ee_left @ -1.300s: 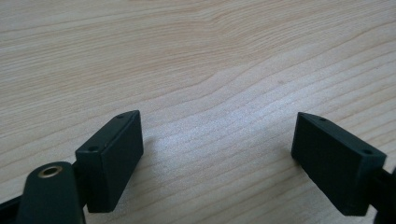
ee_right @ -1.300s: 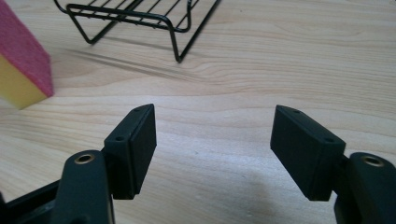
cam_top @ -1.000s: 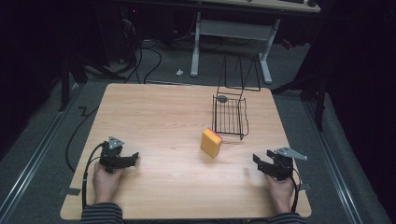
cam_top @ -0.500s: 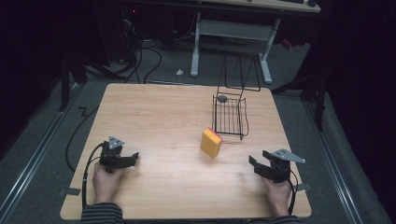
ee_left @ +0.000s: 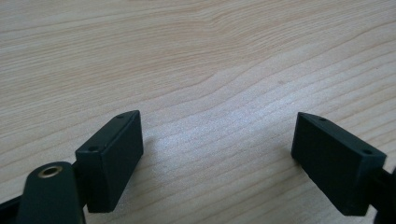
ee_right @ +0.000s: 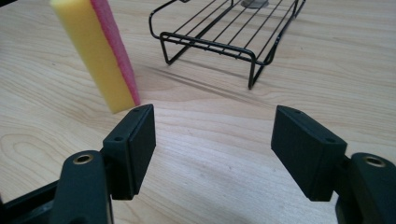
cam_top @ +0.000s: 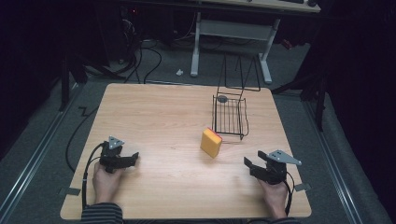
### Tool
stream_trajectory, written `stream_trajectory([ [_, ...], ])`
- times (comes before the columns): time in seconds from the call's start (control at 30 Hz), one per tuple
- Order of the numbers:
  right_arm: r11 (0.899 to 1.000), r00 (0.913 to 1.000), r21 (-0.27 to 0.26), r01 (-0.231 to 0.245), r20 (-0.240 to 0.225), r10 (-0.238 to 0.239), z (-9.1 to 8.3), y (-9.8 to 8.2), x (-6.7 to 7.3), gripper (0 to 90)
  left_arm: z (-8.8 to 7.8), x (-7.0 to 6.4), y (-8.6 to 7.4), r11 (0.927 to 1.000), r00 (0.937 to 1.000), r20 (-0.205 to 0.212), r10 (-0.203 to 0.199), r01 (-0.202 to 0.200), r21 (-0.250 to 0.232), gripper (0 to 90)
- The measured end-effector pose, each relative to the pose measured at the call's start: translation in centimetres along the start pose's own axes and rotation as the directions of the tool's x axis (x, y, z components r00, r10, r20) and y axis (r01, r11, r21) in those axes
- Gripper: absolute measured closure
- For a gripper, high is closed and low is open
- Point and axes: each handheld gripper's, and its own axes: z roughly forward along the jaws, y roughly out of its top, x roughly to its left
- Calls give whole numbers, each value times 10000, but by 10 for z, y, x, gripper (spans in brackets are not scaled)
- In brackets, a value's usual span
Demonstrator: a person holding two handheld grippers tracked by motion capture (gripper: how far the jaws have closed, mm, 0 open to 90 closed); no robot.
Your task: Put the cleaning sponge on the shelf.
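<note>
Both tongs, left and right, gape empty (above table).

No text, label, brand, number or sign can be read in any of the pictures.

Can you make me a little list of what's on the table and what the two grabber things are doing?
table: light wood
sponge: yellow with a pink side, standing on edge
wire rack: black, just behind the sponge
left gripper: jaws open, nothing between them, near the table's front left
right gripper: jaws open, nothing between them, pointing toward the sponge
</note>
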Motion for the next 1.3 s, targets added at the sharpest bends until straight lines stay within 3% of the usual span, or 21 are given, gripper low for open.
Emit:
stream_trajectory([
  [0.6,9972,9947,-297,690,-740,-710,6,6,26,279,0,0,0,10000,10000,2,6,-6,4,172],
  [1.3,9947,9865,-232,1006,-1274,-1027,26,16,48,264,0,0,0,10000,10000,0,-2,2,9,172],
])
